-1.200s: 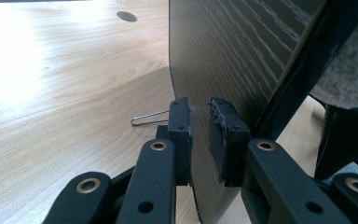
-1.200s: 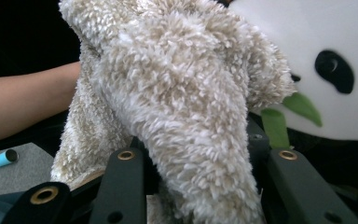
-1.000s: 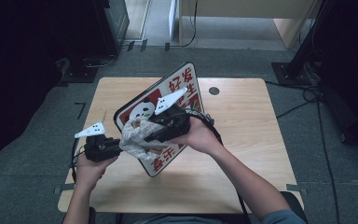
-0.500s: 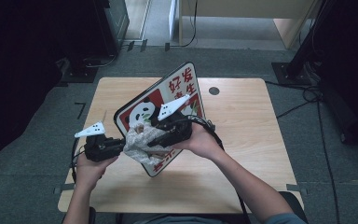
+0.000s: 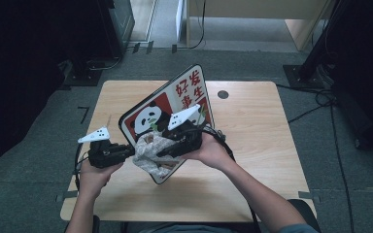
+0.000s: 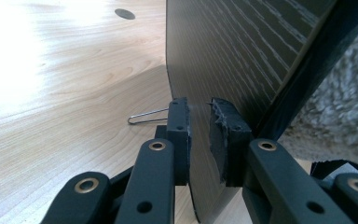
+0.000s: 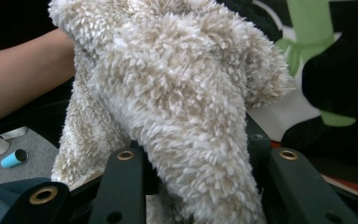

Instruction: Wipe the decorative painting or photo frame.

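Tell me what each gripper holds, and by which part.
The left gripper clamps the panda board by its lower left edge, keeping it tilted. The right gripper pinches a bunched fold of the fluffy beige cloth.

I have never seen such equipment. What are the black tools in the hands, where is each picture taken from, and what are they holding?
A person sits at a wooden table and holds a two-jaw gripper in each hand. The high view looks down from above. The other two pictures come from cameras riding on the grippers. The left gripper is shut on the edge of a panda sign board, tilting it up off the table. The right gripper is shut on a fluffy beige cloth, held against the board's printed face, probably to wipe it. A thin wire clip lies on the table.
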`<state>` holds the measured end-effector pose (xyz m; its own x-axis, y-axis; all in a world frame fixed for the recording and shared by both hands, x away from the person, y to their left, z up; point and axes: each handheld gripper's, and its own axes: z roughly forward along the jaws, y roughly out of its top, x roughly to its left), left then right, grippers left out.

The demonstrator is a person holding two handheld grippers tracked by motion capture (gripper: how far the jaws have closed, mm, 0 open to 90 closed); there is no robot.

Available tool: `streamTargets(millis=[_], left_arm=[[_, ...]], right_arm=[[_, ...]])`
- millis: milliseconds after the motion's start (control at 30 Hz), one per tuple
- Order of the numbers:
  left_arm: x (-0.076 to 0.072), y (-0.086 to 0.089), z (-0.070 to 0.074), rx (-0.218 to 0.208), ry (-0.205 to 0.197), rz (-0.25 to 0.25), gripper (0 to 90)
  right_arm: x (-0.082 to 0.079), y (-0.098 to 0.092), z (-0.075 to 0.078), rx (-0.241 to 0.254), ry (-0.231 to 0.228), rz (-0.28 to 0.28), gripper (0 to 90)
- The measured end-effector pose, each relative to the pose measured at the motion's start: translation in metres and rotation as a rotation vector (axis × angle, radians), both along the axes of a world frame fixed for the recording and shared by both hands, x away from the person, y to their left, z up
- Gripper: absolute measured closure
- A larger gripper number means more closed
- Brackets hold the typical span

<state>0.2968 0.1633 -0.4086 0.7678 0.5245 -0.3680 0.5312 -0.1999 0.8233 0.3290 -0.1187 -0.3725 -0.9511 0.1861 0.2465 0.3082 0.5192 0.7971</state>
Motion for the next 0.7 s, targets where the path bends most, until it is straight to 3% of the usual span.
streamTargets(millis=[200, 700], left_arm=[[-0.001, -0.001, 0.000, -0.003, 0.000, 0.001, 77.8], [-0.001, 0.000, -0.001, -0.005, 0.004, 0.007, 77.5]], right_arm=[[-0.003, -0.002, -0.009, -0.022, -0.004, 0.000, 62.6], [-0.008, -0.005, -0.037, -0.063, 0.039, -0.007, 62.6]])
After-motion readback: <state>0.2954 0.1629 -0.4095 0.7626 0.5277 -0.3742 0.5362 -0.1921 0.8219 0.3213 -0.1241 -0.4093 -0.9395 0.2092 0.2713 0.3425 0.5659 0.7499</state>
